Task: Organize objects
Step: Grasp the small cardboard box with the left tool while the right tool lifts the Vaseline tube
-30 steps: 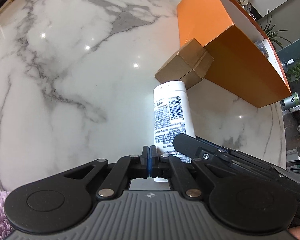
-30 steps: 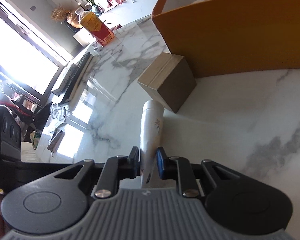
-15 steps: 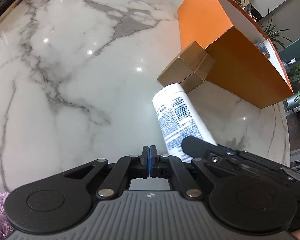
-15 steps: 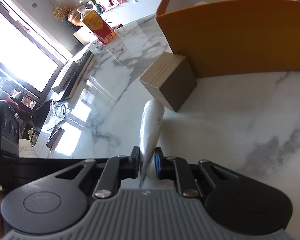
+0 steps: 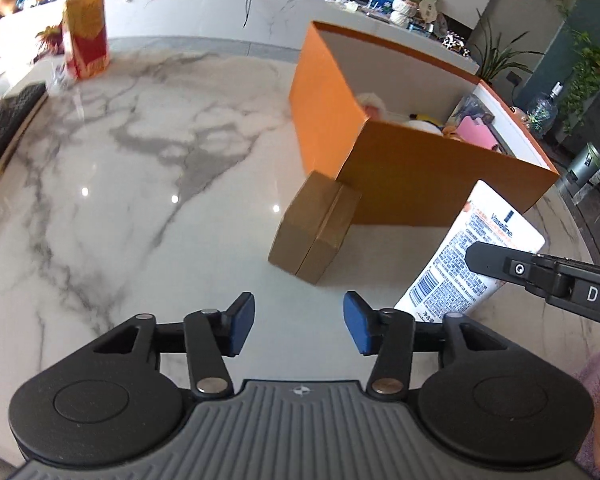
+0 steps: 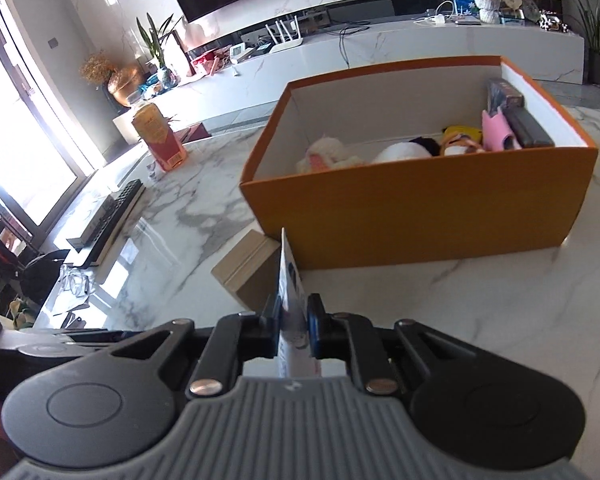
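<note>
My right gripper [image 6: 294, 330] is shut on a white Vaseline lotion tube [image 6: 288, 300] and holds it edge-on above the marble table, in front of the open orange box [image 6: 420, 216]. In the left wrist view the tube [image 5: 468, 256] shows at the right, tilted, with the right gripper's finger across it. My left gripper [image 5: 299, 328] is open and empty above the table. A small brown cardboard box [image 5: 316, 228] lies against the orange box's [image 5: 432, 184] near corner; it also shows in the right wrist view [image 6: 248, 270].
The orange box holds soft toys [image 6: 328, 152] and a pink item [image 6: 494, 132]. A red and yellow carton [image 5: 86, 36] stands at the table's far left. A black keyboard [image 6: 108, 216] lies along the left edge.
My left gripper has opened and tilted up. My right gripper has lifted the tube off the table and raised it toward the orange box, whose inside now shows.
</note>
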